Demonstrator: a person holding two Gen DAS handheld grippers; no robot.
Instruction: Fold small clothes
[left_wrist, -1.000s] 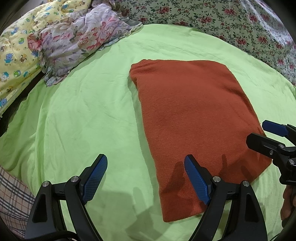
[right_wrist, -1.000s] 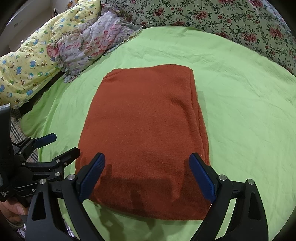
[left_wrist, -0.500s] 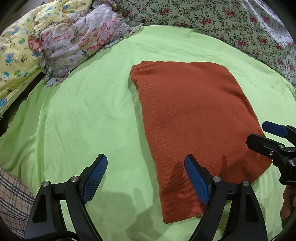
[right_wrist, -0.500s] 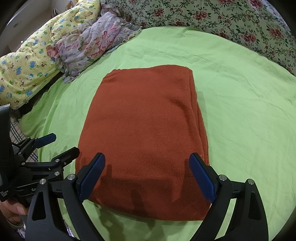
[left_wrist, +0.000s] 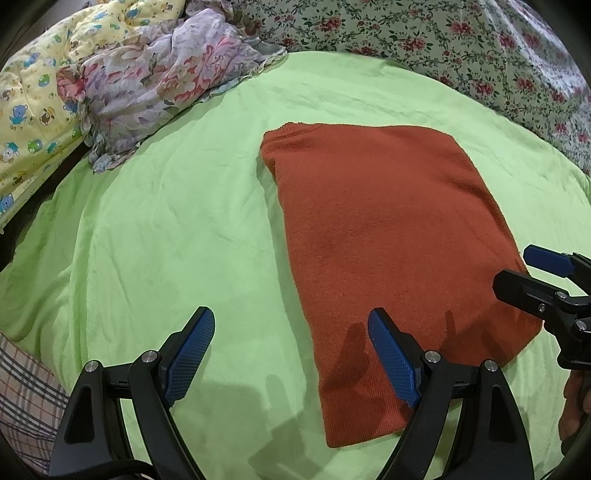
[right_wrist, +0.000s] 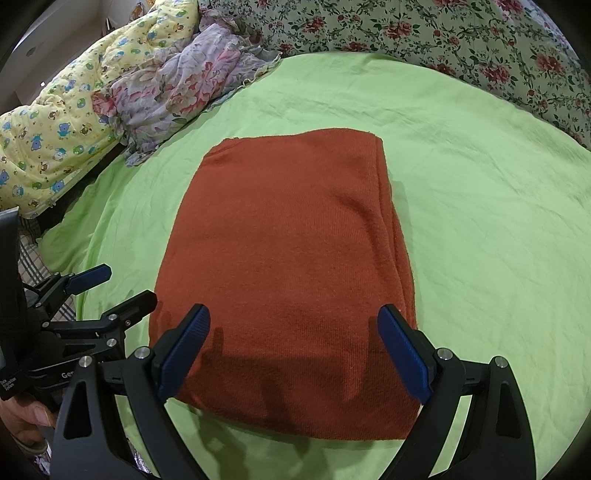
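Observation:
A rust-orange knitted garment (left_wrist: 384, 236) lies folded into a flat rectangle on the green sheet (left_wrist: 166, 229); it also shows in the right wrist view (right_wrist: 291, 266). My left gripper (left_wrist: 291, 354) is open and empty, hovering over the garment's near left edge, with its right finger above the fabric. My right gripper (right_wrist: 293, 350) is open and empty above the garment's near edge, its fingers spanning most of the width. Each gripper shows in the other's view: the right one (left_wrist: 535, 273), the left one (right_wrist: 110, 288).
A crumpled floral cloth (left_wrist: 159, 88) and a yellow cartoon-print quilt (left_wrist: 33, 103) lie at the far left. A flowered bedspread (left_wrist: 461, 44) runs along the back and right. Plaid fabric (left_wrist: 22, 398) shows at the near left edge.
Both grippers have drifted back slightly from the garment and stay open. The garment has not moved.

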